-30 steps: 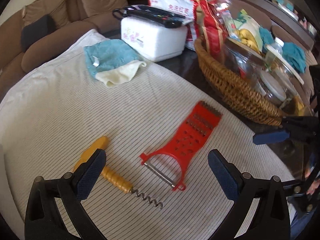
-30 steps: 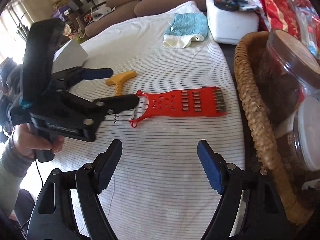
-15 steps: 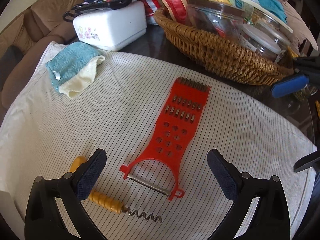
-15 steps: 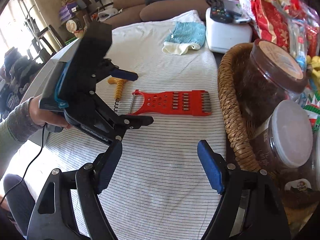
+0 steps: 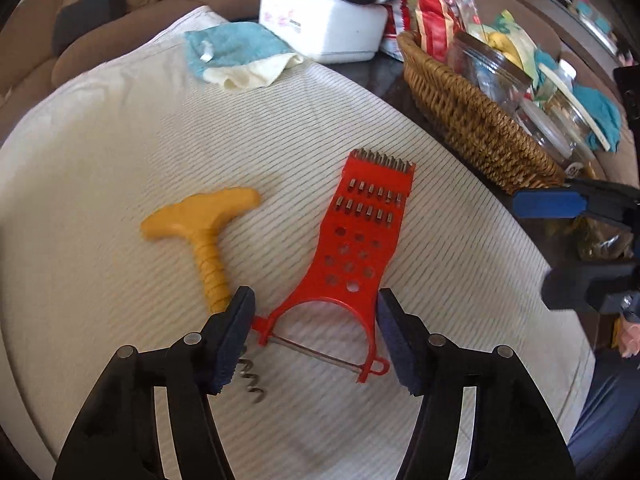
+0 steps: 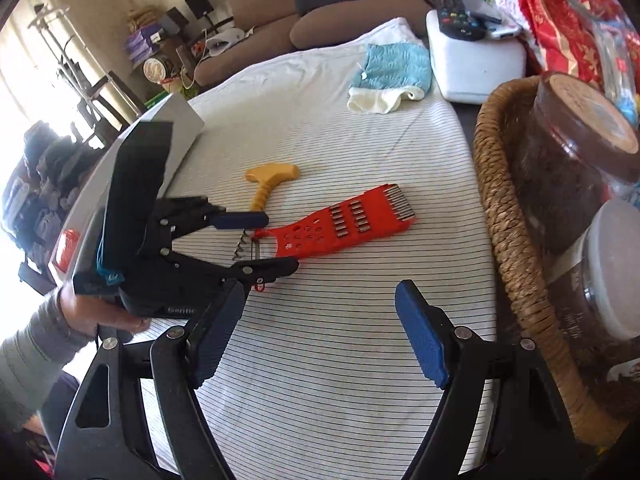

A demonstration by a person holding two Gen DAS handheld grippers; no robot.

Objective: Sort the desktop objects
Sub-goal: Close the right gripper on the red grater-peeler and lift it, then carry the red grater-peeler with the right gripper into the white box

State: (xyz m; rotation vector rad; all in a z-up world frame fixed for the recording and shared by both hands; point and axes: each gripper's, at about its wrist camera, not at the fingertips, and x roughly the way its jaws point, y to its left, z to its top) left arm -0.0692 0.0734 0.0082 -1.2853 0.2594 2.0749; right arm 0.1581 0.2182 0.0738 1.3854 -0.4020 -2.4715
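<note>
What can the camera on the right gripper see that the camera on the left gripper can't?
Only the right wrist view shows the whole left gripper held in a hand, and shelves by a bright window.

Only the left wrist view shows the right gripper from the side, and bananas behind the jars.

Both show the red grater, the yellow corkscrew, the blue cloth, the white box and the wicker basket.

left wrist: close, low | right wrist: farther back | shared: red grater (image 5: 360,248)
</note>
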